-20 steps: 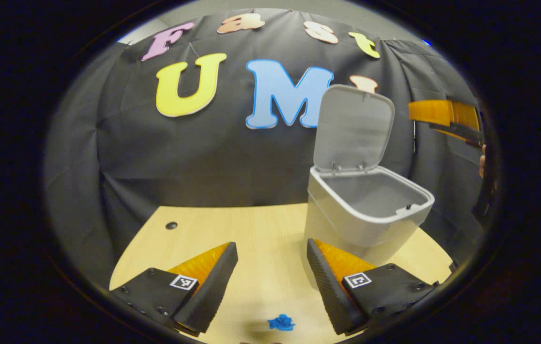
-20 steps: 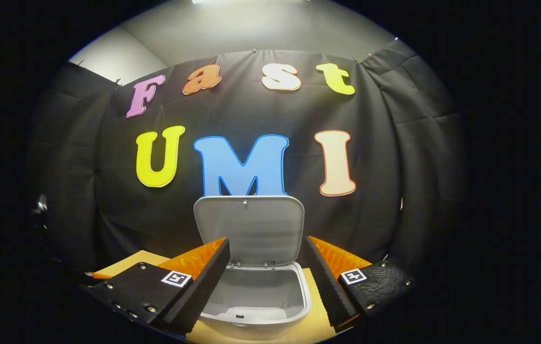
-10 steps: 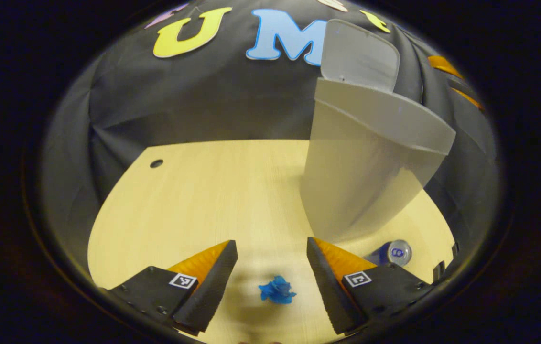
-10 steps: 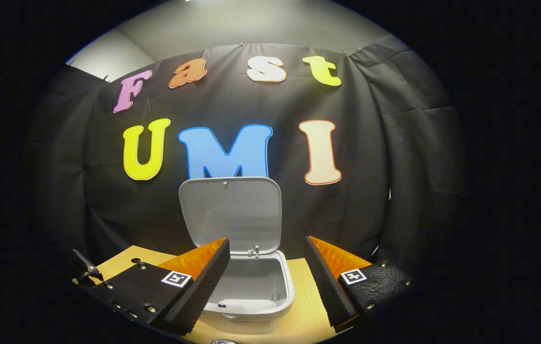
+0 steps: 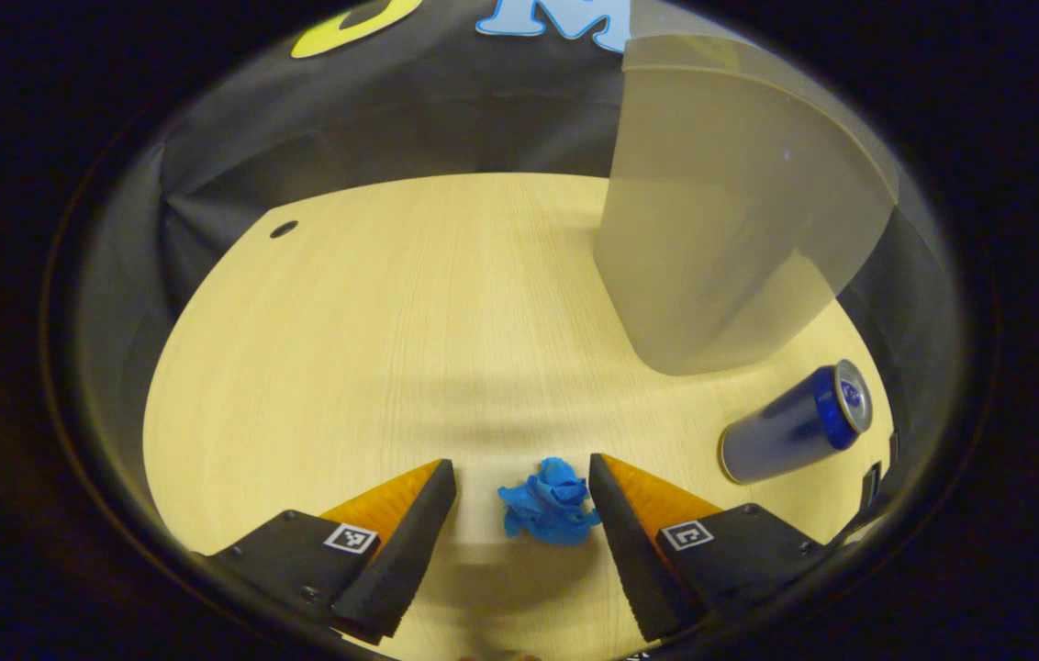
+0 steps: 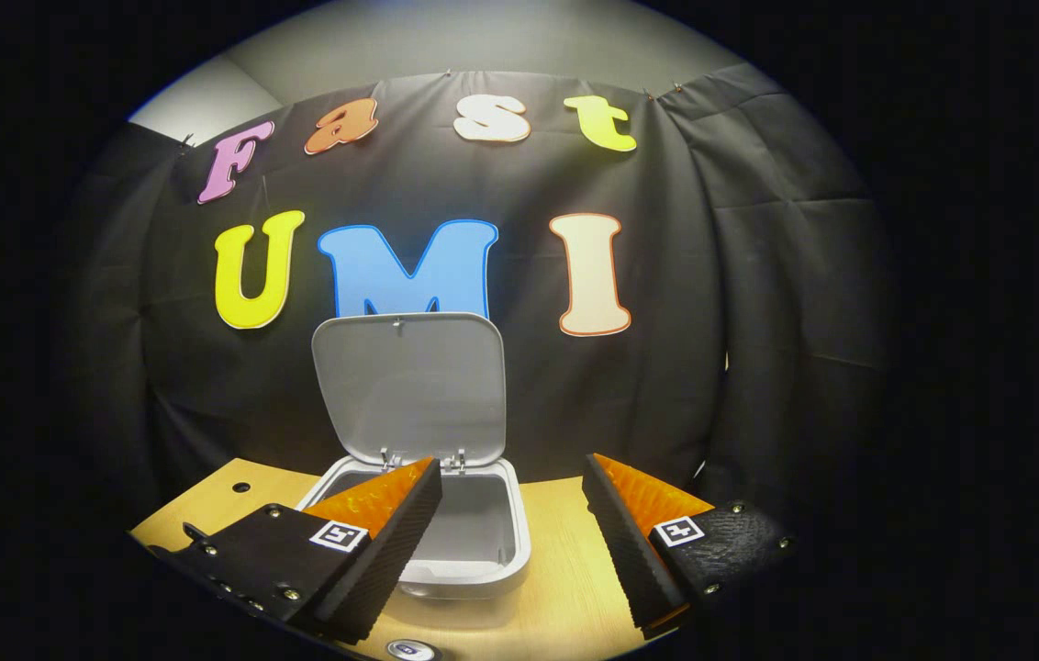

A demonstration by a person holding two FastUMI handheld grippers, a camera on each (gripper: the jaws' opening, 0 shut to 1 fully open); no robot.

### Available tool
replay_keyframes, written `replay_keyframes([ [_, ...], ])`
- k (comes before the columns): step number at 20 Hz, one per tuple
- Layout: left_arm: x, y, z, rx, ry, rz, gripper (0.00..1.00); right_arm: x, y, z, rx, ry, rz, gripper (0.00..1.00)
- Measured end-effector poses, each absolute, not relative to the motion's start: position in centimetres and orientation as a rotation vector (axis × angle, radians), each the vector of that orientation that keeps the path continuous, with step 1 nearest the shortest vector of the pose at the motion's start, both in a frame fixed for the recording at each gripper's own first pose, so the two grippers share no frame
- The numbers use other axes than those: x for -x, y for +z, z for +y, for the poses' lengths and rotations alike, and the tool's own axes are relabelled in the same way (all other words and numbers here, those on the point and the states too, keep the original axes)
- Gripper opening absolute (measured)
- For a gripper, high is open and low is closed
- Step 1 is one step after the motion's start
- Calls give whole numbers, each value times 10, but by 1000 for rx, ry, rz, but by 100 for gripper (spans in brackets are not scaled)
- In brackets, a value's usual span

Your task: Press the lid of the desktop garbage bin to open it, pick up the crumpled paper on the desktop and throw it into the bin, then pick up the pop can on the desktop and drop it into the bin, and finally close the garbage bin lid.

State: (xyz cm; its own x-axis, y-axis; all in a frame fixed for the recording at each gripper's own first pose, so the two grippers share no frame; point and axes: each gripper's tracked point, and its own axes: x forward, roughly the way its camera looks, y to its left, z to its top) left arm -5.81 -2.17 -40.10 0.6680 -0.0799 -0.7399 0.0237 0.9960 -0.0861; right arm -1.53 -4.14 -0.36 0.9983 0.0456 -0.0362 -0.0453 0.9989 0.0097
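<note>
- Straddling the crumpled paper (image 5: 549,502): left gripper (image 5: 519,477) points down at the desk (image 5: 373,321), fingers apart, paper between the tips and nearer the right-hand finger; whether it touches that finger I cannot tell. Spread looks chosen to take the whole wad before squeezing.
- Paper is loose and blue, lying flat on the desk; judged soft enough to crush under the fingers, so little risk of it rolling off.
- Can (image 5: 795,424) lies on its side near the foot of the bin (image 5: 721,220), apart from the paper. Probably left for the later step.
- Right gripper (image 6: 510,477) hangs back in front of the bin, fingers apart, nothing between them; likely kept clear of the left one's work.
- Lid (image 6: 409,386) stands upright on its hinge, bin mouth open, ready for the drop.
- Next, by my judgement: close on the paper, lift, carry over the rim.
</note>
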Motion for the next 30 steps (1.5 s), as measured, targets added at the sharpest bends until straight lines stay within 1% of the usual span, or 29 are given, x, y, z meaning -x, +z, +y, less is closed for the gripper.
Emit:
replay_keyframes([
  [5, 50, -399, -16, 41, -71, 875, 96, 15, -8, -47, -11, 32, 53, 98],
  [6, 47, -396, -13, 33, -68, 880, 97, 15, -9, -47, -10, 31, 54, 98],
  [9, 32, -381, -4, -4, -63, 879, 95, 14, -11, -47, -12, 30, 59, 98],
  [10, 27, -375, -1, -27, -66, 882, 93, 13, -11, -46, -17, 30, 61, 98],
  [11, 19, -367, 1, -31, -69, 871, 96, 13, -12, -45, -25, 33, 62, 98],
  [12, 13, -359, 4, -26, -68, 866, 95, 12, -12, -44, -32, 34, 64, 98],
  [13, 6, -351, 7, -26, -66, 868, 96, 12, -14, -43, -37, 37, 66, 100],
  [14, -3, -341, 11, -30, -68, 863, 95, 12, -14, -42, -38, 39, 68, 98],
  [15, -11, -333, 15, -29, -62, 865, 90, 12, -15, -41, -37, 41, 69, 98],
  [16, -21, -322, 19, -25, -60, 862, 66, 12, -15, -41, -36, 43, 69, 98],
  [18, -41, -302, 26, -32, -64, 866, 70, 13, -14, -42, -34, 44, 69, 98],
  [20, -64, -279, 39, -38, -39, 866, 47, 13, -15, -42, -35, 44, 70, 98],
  [21, -76, -266, 44, -28, -35, 870, 45, 13, -15, -44, -35, 42, 69, 98],
  [23, -102, -239, 57, -12, -16, 873, 45, 14, -16, -47, -37, 38, 70, 98],
  [24, -116, -224, 62, -1, -8, 871, 43, 14, -16, -47, -39, 37, 71, 98],
  [25, -132, -207, 68, 7, 3, 865, 45, 14, -16, -49, -41, 36, 72, 98],
  [27, -165, -171, 80, 25, 22, 850, 45, 14, -16, -50, -42, 34, 70, 98],
  [28, -183, -151, 86, 31, 33, 842, 43, 14, -16, -50, -43, 35, 70, 98],
  [29, -202, -130, 91, 37, 41, 832, 45, 13, -16, -50, -44, 35, 69, 98],
  [30, -223, -108, 96, 42, 47, 821, 43, 14, -15, -49, -44, 37, 69, 98],
])
